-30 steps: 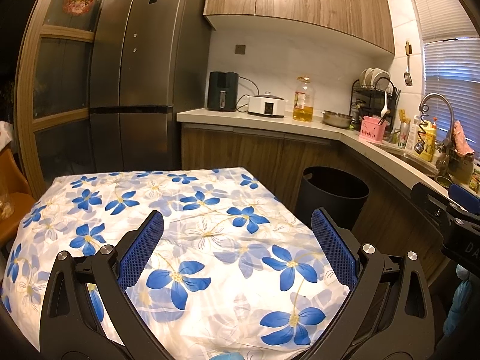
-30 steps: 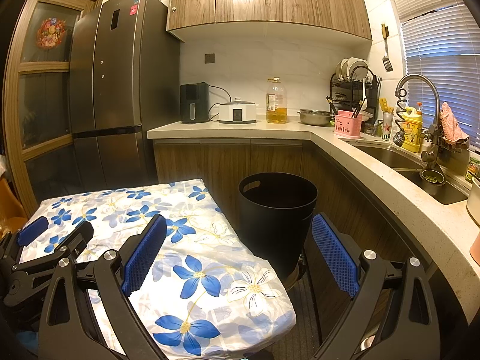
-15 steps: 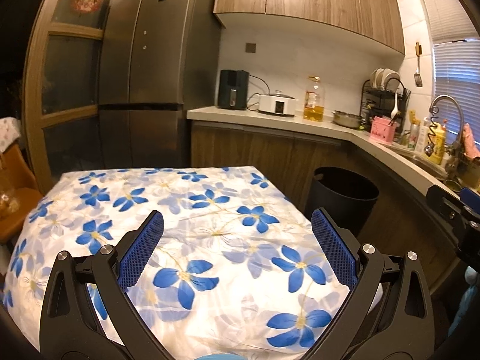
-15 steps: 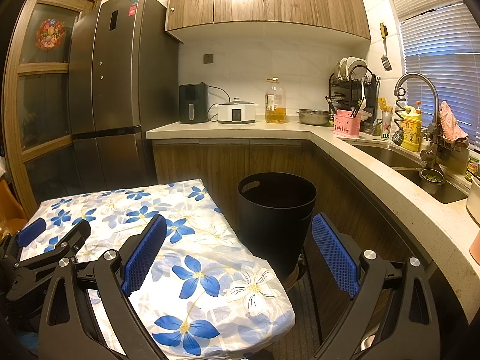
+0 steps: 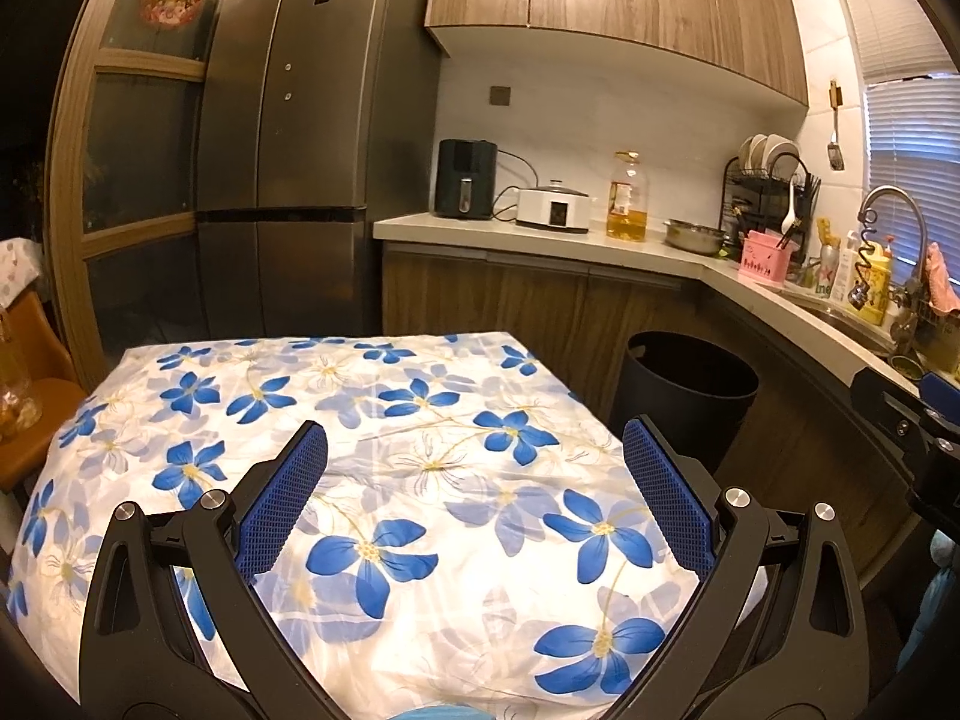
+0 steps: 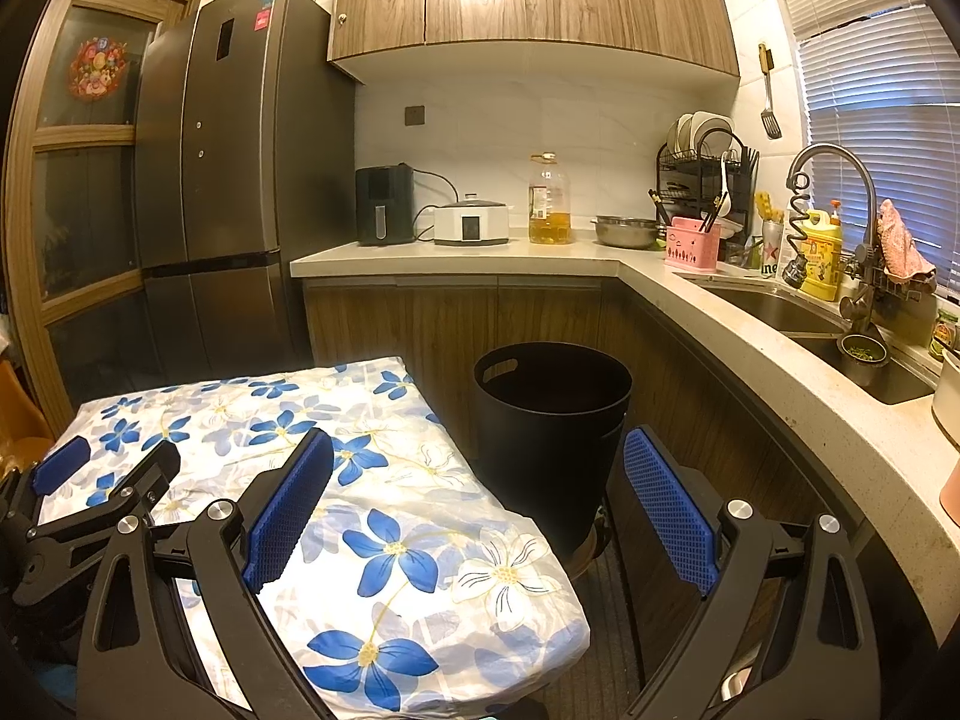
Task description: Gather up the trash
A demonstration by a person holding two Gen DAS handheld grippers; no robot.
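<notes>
Movement over the last second was small: the left wrist view had swung a little to the left, so the bin slid rightward in it, while the right wrist view barely altered. That read as scanning or settling, not as a pick-up, and nothing had been gathered.

Both claws were released and empty. The left gripper (image 5: 474, 480) hovered with its blue pads spread wide above the tablecloth (image 5: 420, 450); the right gripper (image 6: 480, 492) was likewise spread, near the table's right edge and facing the black trash bin (image 6: 552, 414).

No trash showed anywhere on the cloth in either view, so the task's thing could not be located on the table. The bin stood on the floor just to the right of the table, against the cabinets, and its inside looked dark, so its contents could not be told. By my judgement the collecting was either finished or not begun.

White fabric with blue flowers covered the whole table, slightly creased. Beyond it stood a dark fridge (image 5: 300, 150) at far left, and a counter (image 6: 480, 255) ran along the far wall and curved near on the right to the sink (image 6: 780, 306).
</notes>
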